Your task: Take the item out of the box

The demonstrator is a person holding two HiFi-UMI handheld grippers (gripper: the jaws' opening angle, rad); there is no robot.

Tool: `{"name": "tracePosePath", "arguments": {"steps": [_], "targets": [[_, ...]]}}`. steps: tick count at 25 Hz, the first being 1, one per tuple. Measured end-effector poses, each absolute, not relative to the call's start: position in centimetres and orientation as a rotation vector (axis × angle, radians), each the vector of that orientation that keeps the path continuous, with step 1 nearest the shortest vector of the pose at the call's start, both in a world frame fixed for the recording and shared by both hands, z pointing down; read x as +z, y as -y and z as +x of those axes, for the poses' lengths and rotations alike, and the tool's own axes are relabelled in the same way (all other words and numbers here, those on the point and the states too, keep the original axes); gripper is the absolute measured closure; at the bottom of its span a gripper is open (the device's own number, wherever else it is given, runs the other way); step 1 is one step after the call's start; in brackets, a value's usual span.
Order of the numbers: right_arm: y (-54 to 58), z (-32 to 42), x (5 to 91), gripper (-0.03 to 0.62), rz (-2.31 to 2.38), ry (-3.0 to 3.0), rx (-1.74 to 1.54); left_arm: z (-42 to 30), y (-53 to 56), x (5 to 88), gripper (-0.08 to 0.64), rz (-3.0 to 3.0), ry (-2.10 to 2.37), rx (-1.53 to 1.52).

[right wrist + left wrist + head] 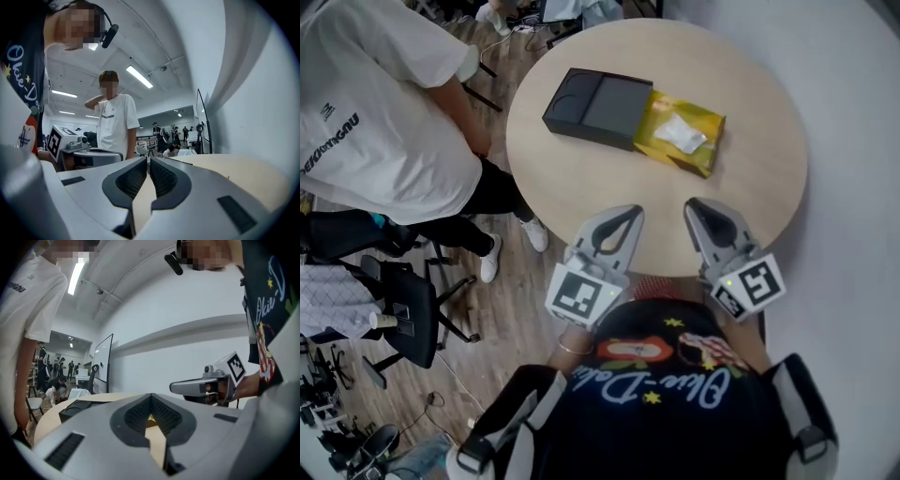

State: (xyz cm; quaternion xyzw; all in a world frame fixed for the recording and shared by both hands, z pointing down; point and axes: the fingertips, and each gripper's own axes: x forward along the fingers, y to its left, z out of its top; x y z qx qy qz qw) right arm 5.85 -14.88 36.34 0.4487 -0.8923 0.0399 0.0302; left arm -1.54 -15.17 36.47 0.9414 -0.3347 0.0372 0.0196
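- Item: a white packet [680, 134] lies in a yellow tray [705, 131] slid partway out of the black box [598, 108], ahead of both grippers and well apart from them.
- Left gripper [632, 210]: jaws closed tip to tip, holding nothing, over the near edge of the round table [759, 187].
- Right gripper [693, 203]: jaws likewise together and empty, near the left one.
- A person [375, 112] in a white shirt stands off to the left gripper's left.
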Motion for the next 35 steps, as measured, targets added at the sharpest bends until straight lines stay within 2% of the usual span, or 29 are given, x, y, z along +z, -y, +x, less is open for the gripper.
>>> {"name": "tracePosePath", "arguments": {"steps": [18,35], "targets": [[25.6,11.7,39.3,0.586,1.396,2.692,0.194,2.5,25.0,38.0,0.574,2.873,1.053,0.187],[32.2,10.5,45.8,0.526,1.304,2.375,0.171,0.4,29.0,38.3,0.574,2.906,0.983,0.181]]}}
